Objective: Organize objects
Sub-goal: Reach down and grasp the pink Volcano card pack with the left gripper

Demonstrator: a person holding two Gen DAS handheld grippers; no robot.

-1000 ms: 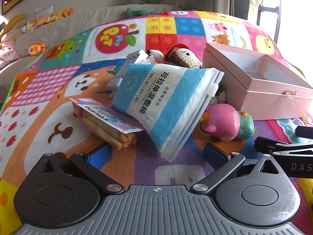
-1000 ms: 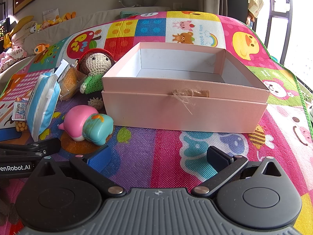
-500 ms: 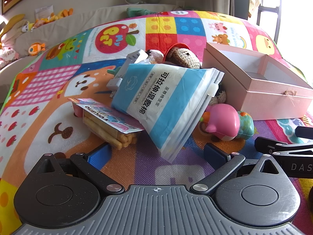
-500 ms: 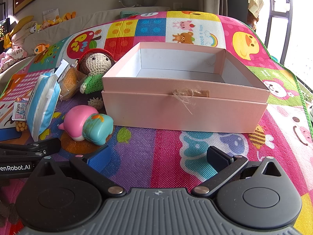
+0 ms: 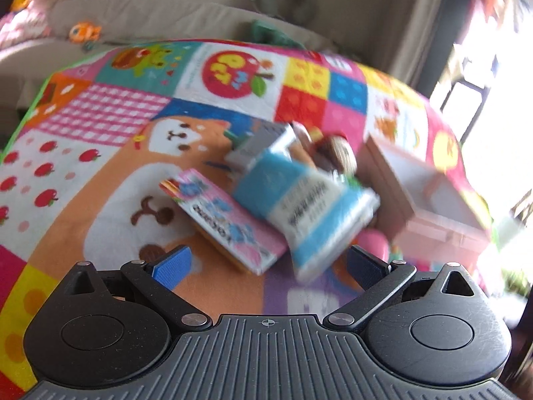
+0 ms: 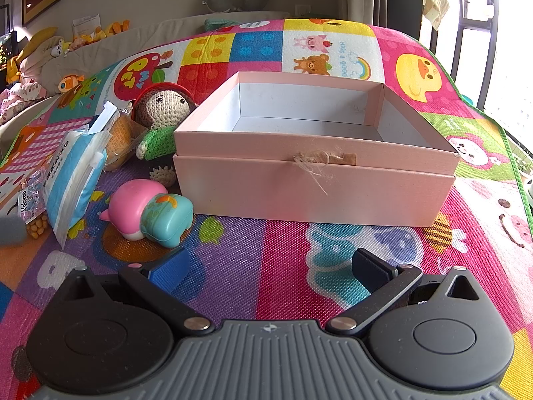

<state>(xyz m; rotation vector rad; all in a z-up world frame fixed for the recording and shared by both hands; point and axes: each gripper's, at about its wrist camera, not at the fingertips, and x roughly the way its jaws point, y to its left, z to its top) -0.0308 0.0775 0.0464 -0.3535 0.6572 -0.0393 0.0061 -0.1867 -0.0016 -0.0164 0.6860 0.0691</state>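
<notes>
An open pink box [image 6: 316, 180] with a white inside stands on the patchwork play mat [image 6: 266, 266]; nothing shows in it. Left of it lie a crocheted doll [image 6: 165, 106], a pink and teal toy [image 6: 150, 210], a blue and white pouch [image 6: 73, 180] and a snack pack [image 6: 28, 200]. My right gripper [image 6: 269, 266] is open, low over the mat in front of the box. The left wrist view is blurred: my left gripper [image 5: 268, 261] is open above the mat, with the snack pack [image 5: 226, 220] and the pouch [image 5: 299, 206] just beyond its fingertips.
A beige sofa [image 6: 100, 46] with soft toys runs along the back left. A bright window with a dark frame [image 6: 473, 33] stands at the right. The mat's green edge [image 6: 514, 163] runs down the right side.
My left gripper has risen and tilted, so it looks down on the pile from higher up, and it has left the right wrist view. My right gripper has not moved.
</notes>
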